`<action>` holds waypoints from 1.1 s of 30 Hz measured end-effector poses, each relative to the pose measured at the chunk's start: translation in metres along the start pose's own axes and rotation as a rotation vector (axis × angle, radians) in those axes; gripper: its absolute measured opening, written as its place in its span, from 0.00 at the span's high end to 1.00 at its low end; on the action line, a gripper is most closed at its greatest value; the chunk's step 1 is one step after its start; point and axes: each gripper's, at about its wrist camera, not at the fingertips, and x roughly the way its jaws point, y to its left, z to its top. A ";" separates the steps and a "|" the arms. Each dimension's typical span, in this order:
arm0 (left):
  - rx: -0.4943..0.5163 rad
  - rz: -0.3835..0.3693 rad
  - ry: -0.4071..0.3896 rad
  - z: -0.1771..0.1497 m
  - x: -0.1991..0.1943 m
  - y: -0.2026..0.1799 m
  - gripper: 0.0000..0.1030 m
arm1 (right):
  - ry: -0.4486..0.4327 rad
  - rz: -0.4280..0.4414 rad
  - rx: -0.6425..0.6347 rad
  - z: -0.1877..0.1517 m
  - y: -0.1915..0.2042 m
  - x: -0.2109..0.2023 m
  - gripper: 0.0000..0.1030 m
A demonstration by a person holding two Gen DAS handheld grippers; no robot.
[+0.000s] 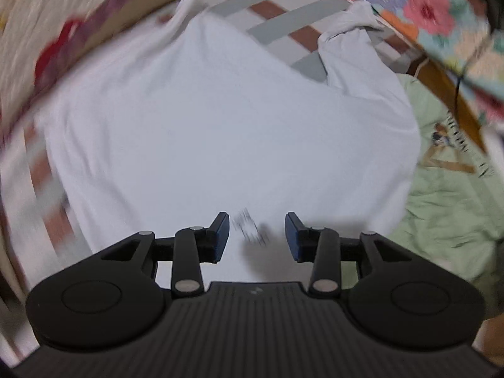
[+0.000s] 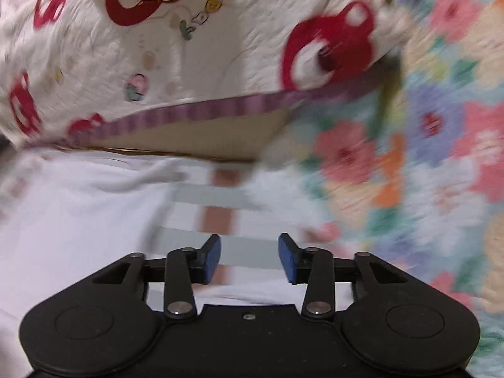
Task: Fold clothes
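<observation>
On the checked bed sheet [image 1: 277, 28] the white shirt [image 1: 220, 126] lies spread, and both grippers, left [image 1: 256, 236] and right [image 2: 249, 258], hover with jaws spread and empty, so a hasty pinch may catch the sheet too.

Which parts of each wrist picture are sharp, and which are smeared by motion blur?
Left wrist view: the left tongs are sharp; the white garment is soft and the checked cover streaks at the edges. Right wrist view: the right tongs are sharp; the floral quilt is heavily smeared.
</observation>
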 end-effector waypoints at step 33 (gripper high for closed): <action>0.134 -0.240 -0.350 0.197 0.237 -0.097 0.57 | -0.002 -0.086 0.240 -0.121 -0.102 0.184 0.57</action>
